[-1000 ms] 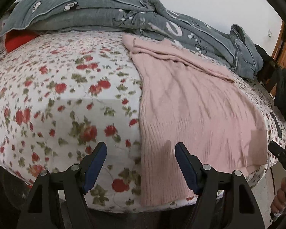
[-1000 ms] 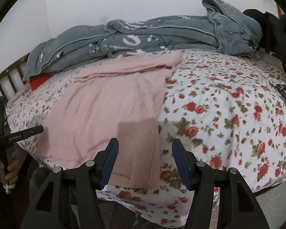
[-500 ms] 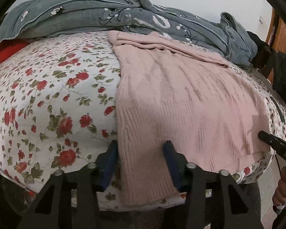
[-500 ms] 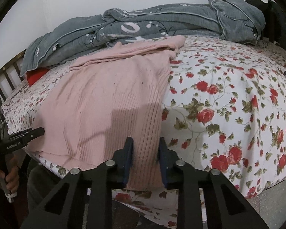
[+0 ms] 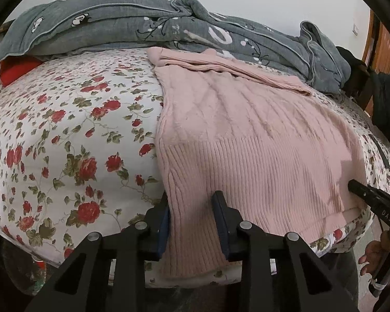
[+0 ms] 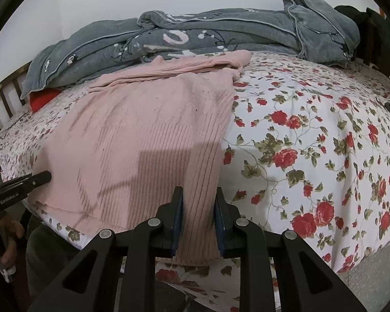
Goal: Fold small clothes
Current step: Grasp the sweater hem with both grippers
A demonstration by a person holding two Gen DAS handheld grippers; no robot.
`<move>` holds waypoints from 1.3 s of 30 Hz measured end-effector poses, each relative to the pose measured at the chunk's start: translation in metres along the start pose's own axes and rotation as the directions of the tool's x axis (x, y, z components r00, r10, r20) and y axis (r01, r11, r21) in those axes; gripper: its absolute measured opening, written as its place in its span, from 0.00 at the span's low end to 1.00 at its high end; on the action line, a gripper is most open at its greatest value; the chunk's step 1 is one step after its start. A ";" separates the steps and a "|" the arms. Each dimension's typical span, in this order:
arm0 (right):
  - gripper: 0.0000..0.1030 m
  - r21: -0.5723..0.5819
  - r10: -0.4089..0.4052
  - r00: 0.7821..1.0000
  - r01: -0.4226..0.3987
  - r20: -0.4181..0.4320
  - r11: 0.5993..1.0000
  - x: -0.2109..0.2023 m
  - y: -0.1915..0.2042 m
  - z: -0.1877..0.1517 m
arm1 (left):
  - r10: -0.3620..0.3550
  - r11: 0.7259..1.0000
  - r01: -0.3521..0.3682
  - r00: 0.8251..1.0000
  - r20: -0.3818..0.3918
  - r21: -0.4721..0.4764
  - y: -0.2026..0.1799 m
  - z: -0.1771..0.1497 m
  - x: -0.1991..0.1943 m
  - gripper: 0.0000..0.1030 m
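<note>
Floral bedsheet (image 5: 65, 140) carries pink sweater (image 5: 247, 140), sleeves already crossed; left gripper (image 5: 192, 221) and right gripper (image 6: 198, 218) pinch hem corners, body fold pending.

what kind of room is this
Most likely a bedroom. A bed with a floral sheet fills both views, a grey quilt is bunched along the wall, and a pink sweater lies spread across it.

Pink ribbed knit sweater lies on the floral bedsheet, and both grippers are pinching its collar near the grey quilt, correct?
Not the collar. Both wrist views show the left gripper and right gripper at the pink ribbed knit sweater's bottom hem, at the near bed edge, far from the grey quilt.
</note>
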State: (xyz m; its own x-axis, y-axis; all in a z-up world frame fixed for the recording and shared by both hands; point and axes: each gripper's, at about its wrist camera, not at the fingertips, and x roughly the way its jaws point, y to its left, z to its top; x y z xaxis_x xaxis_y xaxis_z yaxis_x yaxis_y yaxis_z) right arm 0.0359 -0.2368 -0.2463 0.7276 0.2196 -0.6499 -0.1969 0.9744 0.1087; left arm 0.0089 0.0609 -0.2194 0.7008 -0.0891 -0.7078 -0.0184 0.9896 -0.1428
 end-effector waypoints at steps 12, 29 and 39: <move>0.21 0.058 0.023 1.000 -0.022 -0.015 0.998 0.002 -0.006 -0.003 | -0.014 0.999 0.014 1.000 -0.002 -0.029 0.004 0.001 0.000 0.28; 0.21 0.034 -0.009 0.999 0.010 -0.051 0.999 0.005 -0.001 0.003 | -0.049 0.999 0.049 0.999 -0.021 -0.024 0.010 0.004 0.001 0.28; 0.27 0.026 -0.005 0.998 0.007 -0.059 1.000 0.001 -0.003 -0.002 | -0.055 0.998 0.054 0.998 -0.016 -0.031 0.011 0.002 0.000 0.28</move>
State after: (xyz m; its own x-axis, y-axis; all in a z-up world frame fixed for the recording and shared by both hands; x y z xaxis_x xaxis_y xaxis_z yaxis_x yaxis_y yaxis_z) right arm 0.0358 -0.2397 -0.2485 0.6888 0.2114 -0.6935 -0.1752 0.9767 0.1237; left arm 0.0099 0.0721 -0.2193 0.6895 -0.1450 -0.7096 -0.0022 0.9793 -0.2022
